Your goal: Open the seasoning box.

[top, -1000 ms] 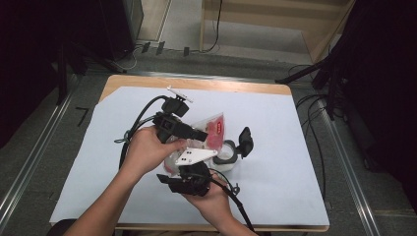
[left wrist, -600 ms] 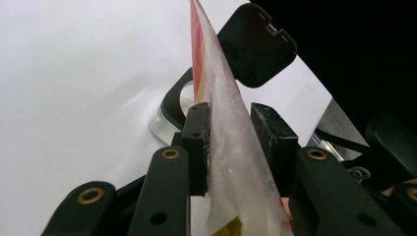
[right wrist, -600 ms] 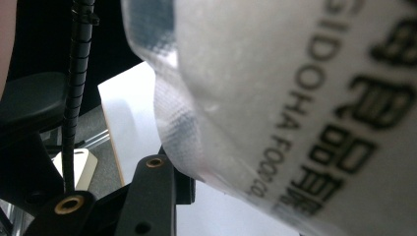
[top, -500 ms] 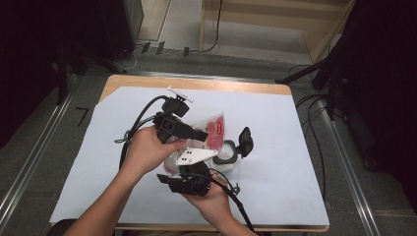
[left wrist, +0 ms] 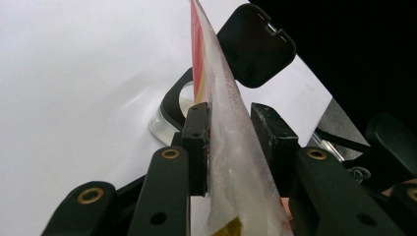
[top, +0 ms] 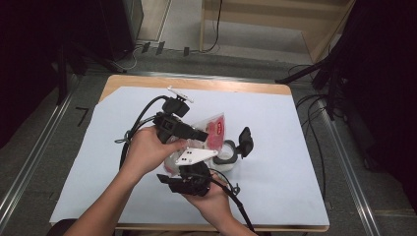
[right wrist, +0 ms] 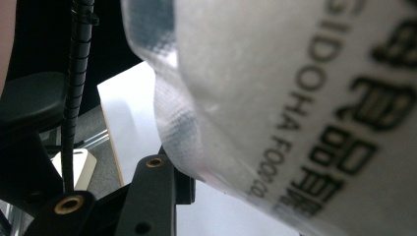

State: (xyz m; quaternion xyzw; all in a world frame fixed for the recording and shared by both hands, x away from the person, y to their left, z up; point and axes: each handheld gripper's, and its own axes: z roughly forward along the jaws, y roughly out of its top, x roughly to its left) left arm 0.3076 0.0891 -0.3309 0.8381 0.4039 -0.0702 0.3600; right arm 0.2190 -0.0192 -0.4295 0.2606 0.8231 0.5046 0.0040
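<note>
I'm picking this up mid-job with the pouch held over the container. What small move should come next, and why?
Probably tilt the pouch slightly further toward the open container. The left gripper clamps the pouch, the right gripper appears to grip its other end, and the container sits just below with its black lid flipped up. Whether the pouch is torn open yet can't be told.

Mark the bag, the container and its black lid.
bag point(left wrist: 223, 123), left gripper view, clear side between the pads
container point(top: 227, 158), high view, clear rim
lid point(left wrist: 255, 44), left gripper view, middle of its open flap
</note>
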